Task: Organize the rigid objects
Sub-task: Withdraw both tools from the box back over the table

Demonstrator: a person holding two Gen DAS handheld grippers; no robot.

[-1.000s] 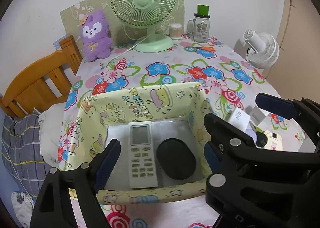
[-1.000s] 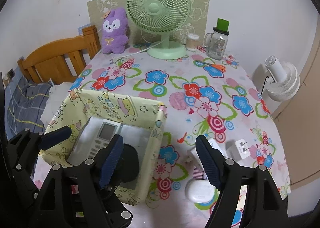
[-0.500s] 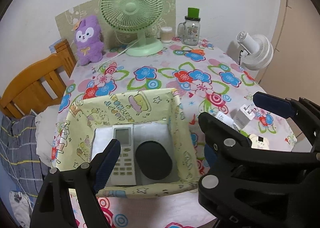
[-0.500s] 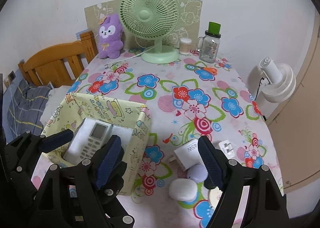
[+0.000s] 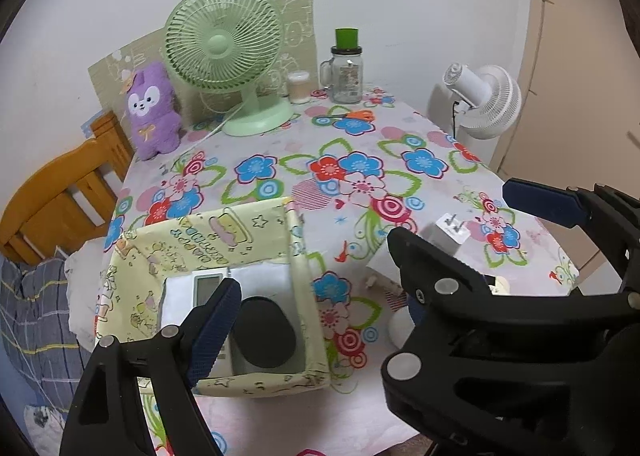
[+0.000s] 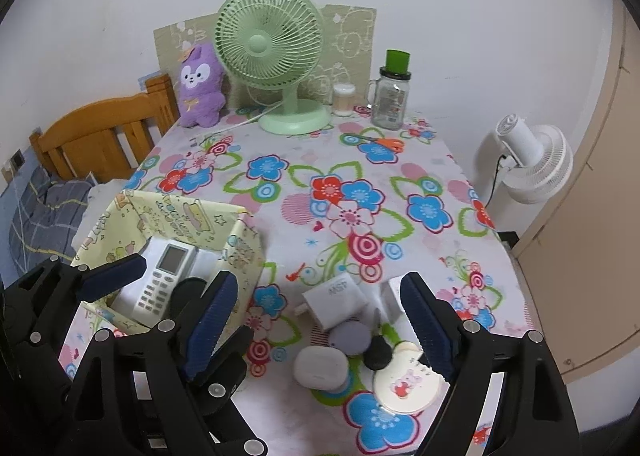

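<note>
Fingers (image 5: 216,320) of the left gripper (image 5: 316,320) spread wide, holding nothing, above the yellow box (image 5: 248,380); they partly hide the remote (image 5: 206,288) beside a black disc (image 5: 264,332).

Right gripper (image 6: 320,320) likewise parted, empty, over the white charger (image 6: 336,300) and small cases (image 6: 320,368) on the bench (image 6: 320,159).

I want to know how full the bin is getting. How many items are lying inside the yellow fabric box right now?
2: a white remote control at its left, a black oval puck right of it in the yellow fabric box. Grippers may hide more.
</note>
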